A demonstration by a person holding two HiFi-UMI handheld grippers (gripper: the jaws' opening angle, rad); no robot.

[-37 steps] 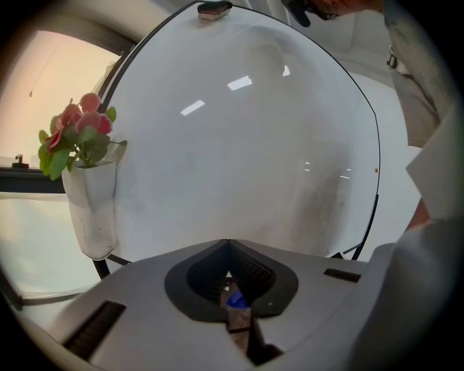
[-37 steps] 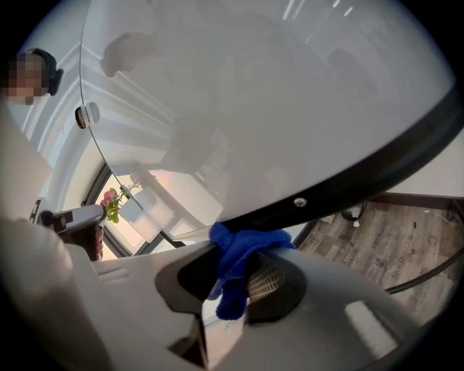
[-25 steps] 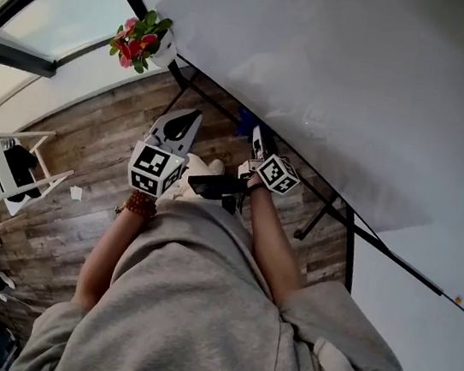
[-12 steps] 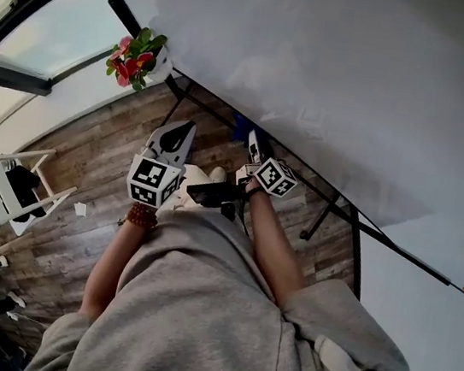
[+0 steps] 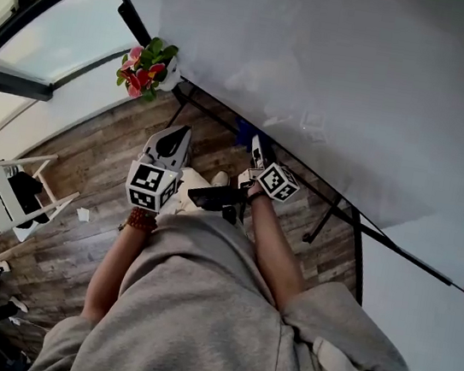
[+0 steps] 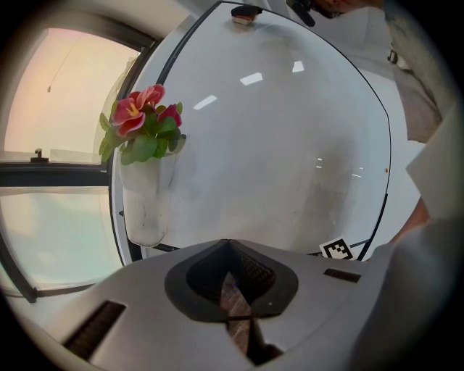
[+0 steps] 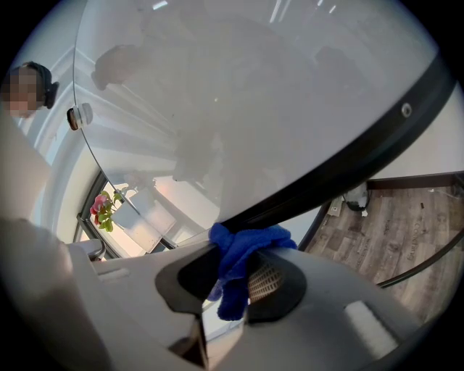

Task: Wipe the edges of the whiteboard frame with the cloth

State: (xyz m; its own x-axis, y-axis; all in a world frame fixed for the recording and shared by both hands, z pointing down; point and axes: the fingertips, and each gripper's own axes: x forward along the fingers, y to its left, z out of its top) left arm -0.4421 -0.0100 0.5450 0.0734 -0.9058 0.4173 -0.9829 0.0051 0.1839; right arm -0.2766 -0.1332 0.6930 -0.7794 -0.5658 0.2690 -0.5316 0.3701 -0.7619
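Head view looks steeply down on a wood-plank floor [image 5: 86, 176], with a big window [image 5: 56, 33] at the left and a white rack [image 5: 14, 195] standing near it. A whiteboard [image 5: 337, 58] fills the upper right. Its black frame [image 7: 377, 129] runs slantwise along the bottom edge, above thin black stand legs [image 5: 324, 216]. Flowers [image 5: 148, 68] hang at the board's lower corner.

The right gripper [image 5: 257, 145] is up at that bottom edge, and the left gripper [image 5: 177, 133] is just beside it over the floor, apart from the board.

From the head the cloth [image 5: 245, 129] is only a small blue patch at the frame. The right gripper view shows it properly: the right gripper [image 7: 239, 279] pinches the blue cloth [image 7: 243, 253], whose bunched top lies against the frame's underside. That view also shows a small screw [image 7: 406, 110] in the frame.

The left gripper view alone shows that the left gripper [image 6: 235, 308] has its tongs pressed together on nothing, with floor planks showing through the slits. It also shows the flowers [image 6: 141, 123] close up, pink and red in a white pot [image 6: 145, 206] at the board's edge.
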